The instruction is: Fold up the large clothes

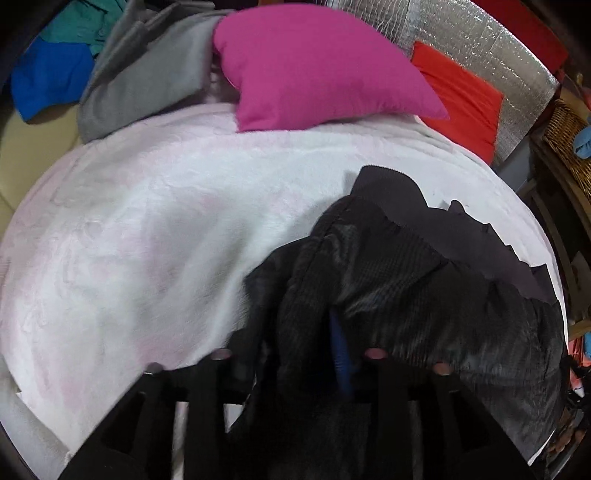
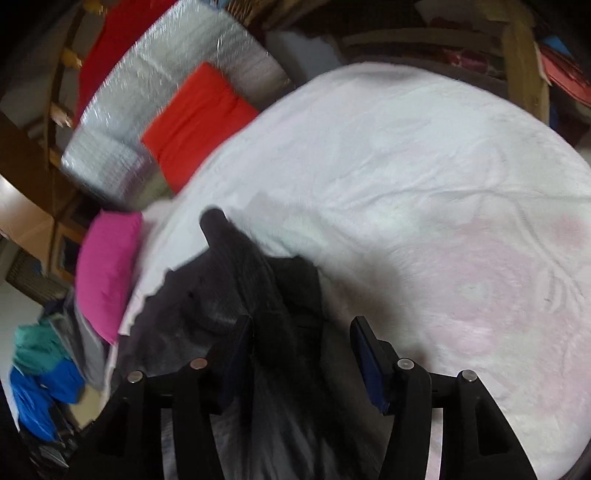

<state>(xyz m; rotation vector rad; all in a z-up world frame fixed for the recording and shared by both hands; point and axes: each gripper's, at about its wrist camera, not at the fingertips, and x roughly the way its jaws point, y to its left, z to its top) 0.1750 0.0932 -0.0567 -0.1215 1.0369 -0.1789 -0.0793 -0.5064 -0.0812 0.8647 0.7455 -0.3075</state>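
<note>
A dark grey-black garment (image 1: 406, 277) lies bunched on the white and pale pink blanket (image 1: 147, 221), toward its right side. In the left wrist view the cloth drapes over my left gripper (image 1: 299, 347) and hides one finger. The other finger's blue pad (image 1: 340, 350) shows bare, so the jaws stand apart. In the right wrist view a fold of the garment (image 2: 221, 280) runs between the fingers of my right gripper (image 2: 303, 339). Its blue pads (image 2: 369, 362) are spread, with a gap on the right side of the fold.
A pink pillow (image 1: 314, 66) and a red pillow (image 1: 461, 96) rest against a silver foil headboard (image 1: 480, 44). Grey (image 1: 147, 74), blue (image 1: 48, 74) and teal (image 1: 85, 26) clothes are heaped at the far left. A wicker basket (image 1: 565, 136) stands beside the bed at right.
</note>
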